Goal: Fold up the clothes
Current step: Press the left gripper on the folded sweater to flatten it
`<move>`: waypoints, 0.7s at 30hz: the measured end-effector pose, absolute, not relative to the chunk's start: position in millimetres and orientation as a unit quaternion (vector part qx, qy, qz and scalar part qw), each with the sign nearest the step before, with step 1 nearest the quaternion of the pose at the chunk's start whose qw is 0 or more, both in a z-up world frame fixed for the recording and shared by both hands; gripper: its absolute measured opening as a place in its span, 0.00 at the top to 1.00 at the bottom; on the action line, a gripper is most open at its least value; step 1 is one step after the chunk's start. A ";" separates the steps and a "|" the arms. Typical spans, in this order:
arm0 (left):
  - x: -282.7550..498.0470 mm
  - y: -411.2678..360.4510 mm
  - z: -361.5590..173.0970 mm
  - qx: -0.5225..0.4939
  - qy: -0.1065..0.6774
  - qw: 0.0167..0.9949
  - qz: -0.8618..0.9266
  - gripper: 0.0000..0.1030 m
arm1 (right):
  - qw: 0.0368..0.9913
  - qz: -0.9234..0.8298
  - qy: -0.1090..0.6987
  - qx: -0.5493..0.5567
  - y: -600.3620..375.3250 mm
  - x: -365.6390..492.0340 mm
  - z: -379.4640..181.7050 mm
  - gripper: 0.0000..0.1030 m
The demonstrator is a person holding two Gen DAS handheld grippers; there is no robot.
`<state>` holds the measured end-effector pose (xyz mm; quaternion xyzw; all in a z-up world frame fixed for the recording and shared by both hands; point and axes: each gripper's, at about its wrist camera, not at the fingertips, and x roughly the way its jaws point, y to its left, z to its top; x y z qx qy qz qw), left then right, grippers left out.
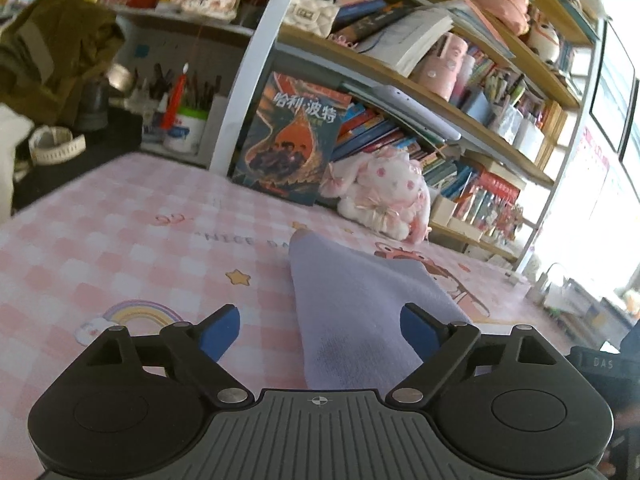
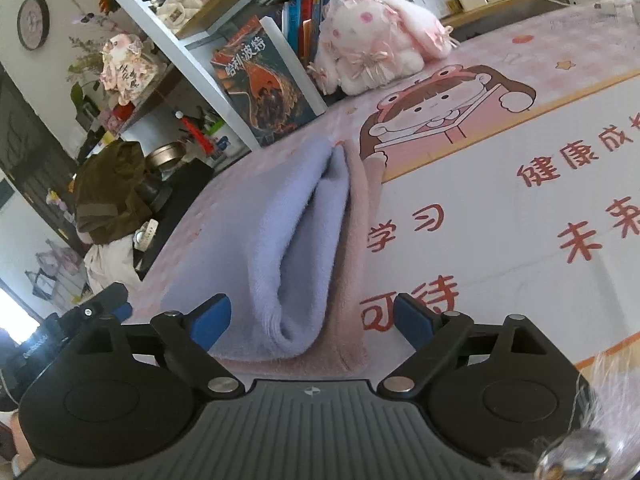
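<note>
A lavender fleece cloth (image 1: 352,312) lies folded on the pink checked table mat (image 1: 140,248). In the right wrist view the lavender cloth (image 2: 288,232) is doubled over on top of a pink cloth (image 2: 356,280), its fold facing the camera. My left gripper (image 1: 320,330) is open, its blue pads either side of the cloth's near end. My right gripper (image 2: 312,322) is open, with the folded edge between its pads. Neither holds anything.
A plush rabbit (image 1: 384,188) and an upright book (image 1: 288,140) stand at the back against crowded bookshelves (image 1: 460,92). An olive garment (image 1: 52,52) and a pen cup (image 1: 186,128) are at the left. The mat's white printed part (image 2: 520,208) lies to the right.
</note>
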<state>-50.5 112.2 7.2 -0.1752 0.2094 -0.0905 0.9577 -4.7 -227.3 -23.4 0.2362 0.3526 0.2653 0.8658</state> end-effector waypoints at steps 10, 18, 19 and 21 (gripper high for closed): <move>-20.8 118.4 -13.1 -0.239 0.244 0.934 -0.107 0.14 | 0.858 0.284 0.363 0.227 -210.6 17.0 -22.1 0.17; -12.4 112.6 -27.6 -0.282 0.260 0.914 -0.134 0.44 | 0.870 0.287 0.357 0.181 -196.2 20.0 -21.7 0.41; -13.0 111.3 -26.7 -0.282 0.258 0.914 -0.136 0.45 | 0.871 0.289 0.355 0.177 -196.1 19.8 -21.6 0.46; -16.3 103.1 -21.8 -0.252 0.255 0.924 -0.132 0.48 | 0.877 0.290 0.343 0.168 -196.4 17.2 -19.4 0.56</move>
